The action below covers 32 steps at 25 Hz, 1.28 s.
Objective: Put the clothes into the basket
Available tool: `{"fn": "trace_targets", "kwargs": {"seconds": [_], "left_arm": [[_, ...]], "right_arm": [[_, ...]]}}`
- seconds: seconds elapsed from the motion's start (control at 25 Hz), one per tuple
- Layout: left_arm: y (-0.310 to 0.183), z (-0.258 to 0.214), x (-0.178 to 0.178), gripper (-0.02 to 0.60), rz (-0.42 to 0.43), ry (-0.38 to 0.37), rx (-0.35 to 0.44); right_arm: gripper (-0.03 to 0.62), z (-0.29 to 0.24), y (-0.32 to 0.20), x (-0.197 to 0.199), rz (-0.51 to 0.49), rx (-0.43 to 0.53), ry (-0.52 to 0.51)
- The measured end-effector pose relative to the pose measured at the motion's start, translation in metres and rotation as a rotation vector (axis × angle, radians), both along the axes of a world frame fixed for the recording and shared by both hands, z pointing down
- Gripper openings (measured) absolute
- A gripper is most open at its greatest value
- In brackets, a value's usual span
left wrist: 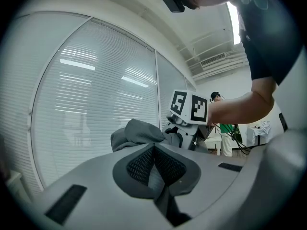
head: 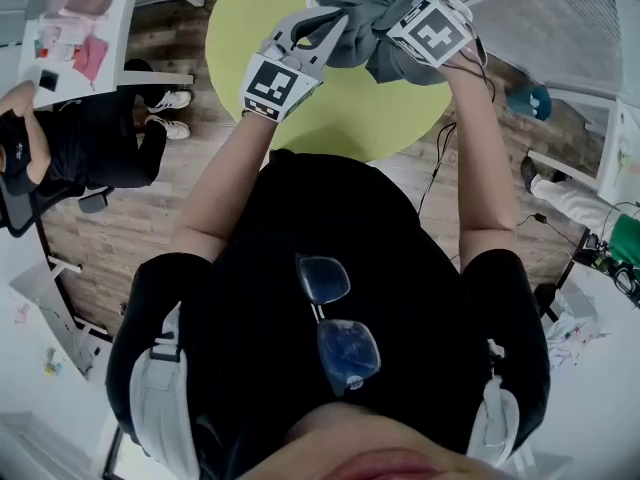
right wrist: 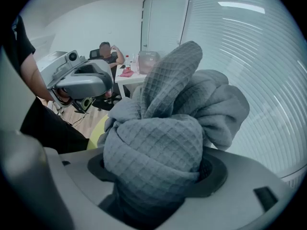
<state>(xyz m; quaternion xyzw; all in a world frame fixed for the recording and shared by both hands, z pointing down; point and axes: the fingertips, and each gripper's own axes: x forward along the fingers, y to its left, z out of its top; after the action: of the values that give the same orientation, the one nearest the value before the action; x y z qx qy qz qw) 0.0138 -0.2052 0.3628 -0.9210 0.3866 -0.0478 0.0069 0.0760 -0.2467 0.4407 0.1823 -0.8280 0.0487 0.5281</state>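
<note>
A bunched grey waffle-knit cloth (head: 358, 6) is held up in the air above a round yellow-green table (head: 380, 118). My right gripper (head: 396, 16) is shut on it; in the right gripper view the cloth (right wrist: 168, 143) fills the space between the jaws and bulges over them. My left gripper (head: 334, 24) is just left of the cloth, beside it. In the left gripper view its fingertips (left wrist: 153, 148) meet with nothing between them. Beyond them are the cloth (left wrist: 136, 131) and the right gripper's marker cube (left wrist: 190, 108). No basket shows in any view.
A person in black sits at the left (head: 60, 158) beside a white desk (head: 70, 28) with pink items. Window blinds (left wrist: 96, 104) close off the far side. Cables (head: 440, 168) trail over the wood floor; more clutter lies at the right (head: 600, 238).
</note>
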Motion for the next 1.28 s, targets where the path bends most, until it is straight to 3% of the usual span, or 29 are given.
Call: {"fn": "trace_targets", "kwargs": {"seconds": [0.44,0.92,1.28], "left_arm": [[-0.031,0.024,0.019,0.009,-0.083,0.01,-0.028],[-0.031,0.066,0.024,0.009,-0.158,-0.008,-0.094],[-0.021,0.083,0.009,0.009,-0.189,-0.009,-0.127]], "right_arm": [[0.385,0.025,-0.071,0.034,-0.037,0.061,0.079],[0.385,0.142,-0.065,0.046,-0.109,-0.1,0.127],[0.385,0.226,-0.053,0.041,-0.128,-0.189,0.178]]}}
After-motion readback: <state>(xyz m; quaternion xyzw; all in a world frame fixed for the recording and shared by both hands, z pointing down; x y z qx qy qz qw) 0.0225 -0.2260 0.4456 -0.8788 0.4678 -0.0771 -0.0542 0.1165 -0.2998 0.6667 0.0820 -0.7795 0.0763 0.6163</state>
